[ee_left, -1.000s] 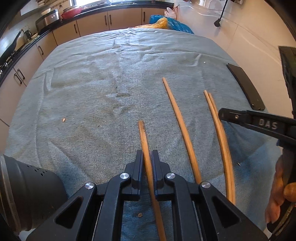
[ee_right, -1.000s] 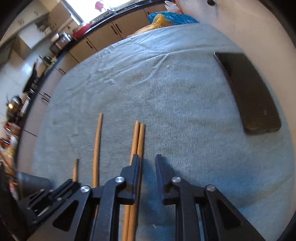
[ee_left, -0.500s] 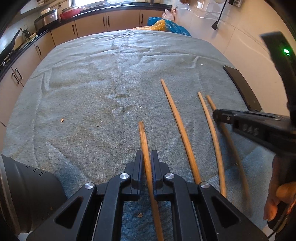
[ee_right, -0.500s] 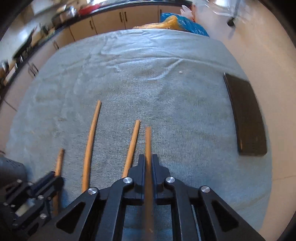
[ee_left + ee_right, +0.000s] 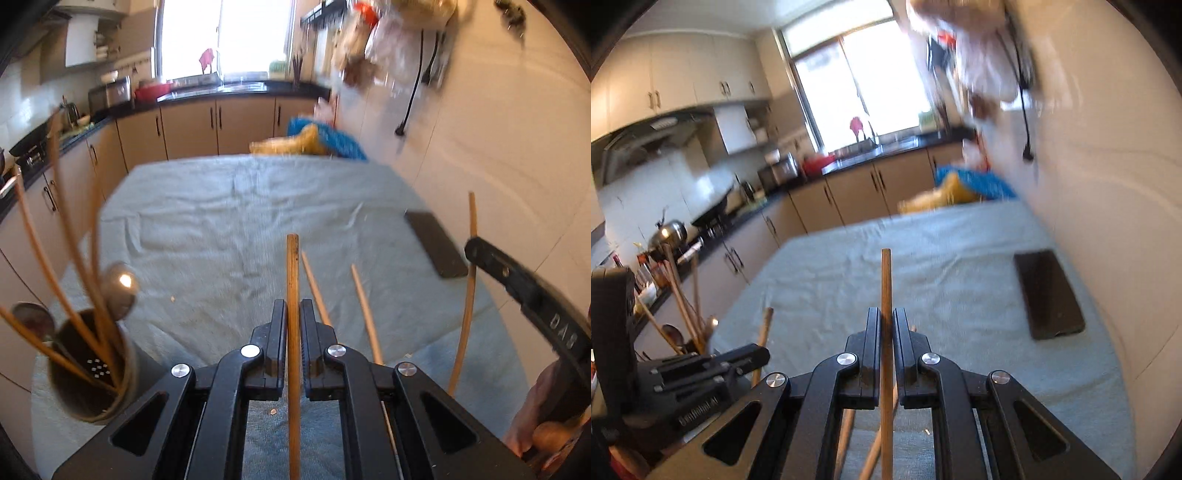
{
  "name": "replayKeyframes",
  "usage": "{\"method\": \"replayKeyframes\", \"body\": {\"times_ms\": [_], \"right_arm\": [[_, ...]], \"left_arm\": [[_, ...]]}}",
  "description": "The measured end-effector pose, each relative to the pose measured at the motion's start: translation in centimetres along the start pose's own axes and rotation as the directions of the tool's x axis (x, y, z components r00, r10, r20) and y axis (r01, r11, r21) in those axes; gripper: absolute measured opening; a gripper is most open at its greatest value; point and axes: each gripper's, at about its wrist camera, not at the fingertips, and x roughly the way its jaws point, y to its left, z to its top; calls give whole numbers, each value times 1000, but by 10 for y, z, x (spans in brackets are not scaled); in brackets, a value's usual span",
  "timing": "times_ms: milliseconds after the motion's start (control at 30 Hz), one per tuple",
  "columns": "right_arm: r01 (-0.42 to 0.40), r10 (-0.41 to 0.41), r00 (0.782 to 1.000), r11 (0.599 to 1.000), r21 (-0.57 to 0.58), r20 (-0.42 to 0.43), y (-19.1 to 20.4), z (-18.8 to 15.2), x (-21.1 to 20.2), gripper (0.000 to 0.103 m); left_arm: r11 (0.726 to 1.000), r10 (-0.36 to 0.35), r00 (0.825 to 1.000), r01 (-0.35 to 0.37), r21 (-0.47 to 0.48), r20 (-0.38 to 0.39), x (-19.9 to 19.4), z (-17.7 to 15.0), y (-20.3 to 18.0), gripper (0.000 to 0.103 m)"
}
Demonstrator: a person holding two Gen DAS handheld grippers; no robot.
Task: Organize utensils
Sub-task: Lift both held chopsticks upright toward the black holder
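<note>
Chopstick (image 5: 292,295) in the left gripper (image 5: 293,321): jaws closed hard on it, pads pressing both sides, the stick running straight out ahead between the fingers and also back under the tool body. Stick is off the cloth, its tip in the air above the grey-blue towel (image 5: 229,229) that covers the table.

Right gripper (image 5: 885,328): same condition, jaws clamped on a second chopstick (image 5: 886,288), which points forward and up past the fingertips. Seen from the left tool, this stick appears thin and bowed, standing well to the right, with the right tool's black finger across it. A hand (image 5: 535,417) grips that tool's handle at the lower right edge.

Just right of the left tool's fingers, two loose chopsticks (image 5: 364,314) lie on the towel, angled slightly away to the left at their far ends, close to each other but not touching.

Left of the left tool, near its body: dark round utensil holder (image 5: 125,373), upright on the towel. It contains several chopsticks fanned upward and at least two metal spoons (image 5: 120,290), bowls up.

Further out, ahead and to the right of both tools: flat black phone-like slab (image 5: 1049,295) lying on the towel near the wall-side edge.

Beyond the table's far end: blue and yellow bags (image 5: 317,142), blurred. Behind them, beige kitchen cabinets (image 5: 221,125) with a dark countertop and a bright window.
</note>
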Motion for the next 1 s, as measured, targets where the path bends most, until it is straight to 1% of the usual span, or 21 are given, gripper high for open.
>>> {"method": "replayKeyframes", "body": {"times_ms": [33,167,367,567,700,1000], "right_arm": [[-10,10,999,1000,5,34,0,-2,-8,7],[-37,34,994,999,25,100,4,-6,-22,7],[-71,65,984,997,28,163,17,-5,-45,7],[-80,77,977,997,9,197,26,-4,-54,7],[-103,99,973,995,7,206,32,1,-56,7],[-171,173,955,985,-29,240,62,18,-56,7]], "left_arm": [[1000,-1,1000,1,-2,15,-7,1,1,6],[1000,3,998,-3,-5,62,-28,3,2,6],[1000,15,995,-14,-6,101,-48,8,4,6],[1000,16,993,-15,-12,121,-61,10,9,6],[1000,19,990,-17,-17,137,-74,10,12,6],[999,21,981,-13,-44,195,-114,20,29,6]]}}
